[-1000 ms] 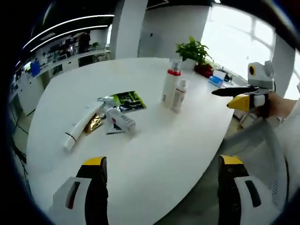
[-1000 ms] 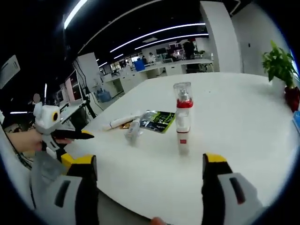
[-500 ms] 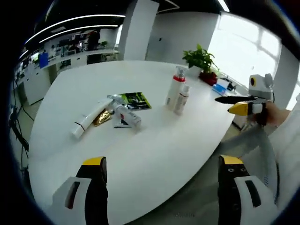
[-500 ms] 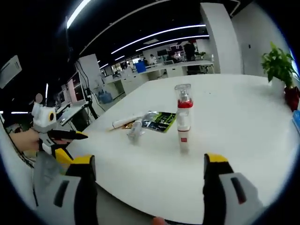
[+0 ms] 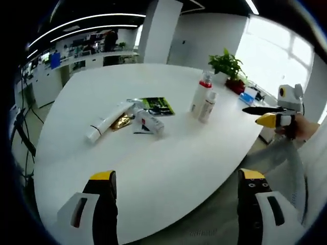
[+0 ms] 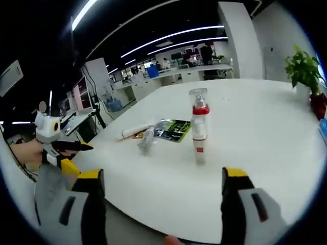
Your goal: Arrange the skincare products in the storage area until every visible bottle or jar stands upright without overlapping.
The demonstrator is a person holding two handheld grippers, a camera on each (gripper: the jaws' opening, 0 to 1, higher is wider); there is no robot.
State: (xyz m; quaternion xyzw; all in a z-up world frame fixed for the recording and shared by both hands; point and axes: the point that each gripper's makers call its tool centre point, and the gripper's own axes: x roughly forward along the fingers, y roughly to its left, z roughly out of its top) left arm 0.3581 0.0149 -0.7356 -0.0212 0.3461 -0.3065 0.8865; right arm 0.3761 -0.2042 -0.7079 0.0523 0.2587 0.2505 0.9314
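On the white table (image 5: 168, 163), a tall bottle with a red collar (image 5: 200, 93) stands upright with a smaller white bottle (image 5: 207, 106) right beside it. A white bottle with a red label (image 5: 148, 122) lies on its side next to a long white tube (image 5: 107, 122), a gold sachet (image 5: 121, 121) and a green-black sachet (image 5: 159, 105). My left gripper (image 5: 176, 204) hangs open off the table's near edge. My right gripper (image 6: 161, 204) is open too, facing the tall bottle (image 6: 198, 117) and the small bottle (image 6: 199, 149). Neither gripper holds anything.
A potted plant (image 5: 228, 64) and a blue item (image 5: 249, 97) sit at the table's far edge. The right gripper (image 5: 270, 115), held by a hand, shows at the right of the left gripper view. Desks and screens fill the office behind.
The left gripper's camera has drawn back and swung slightly, so the table shifted in its view. The products lie as before. The right gripper view has barely changed.
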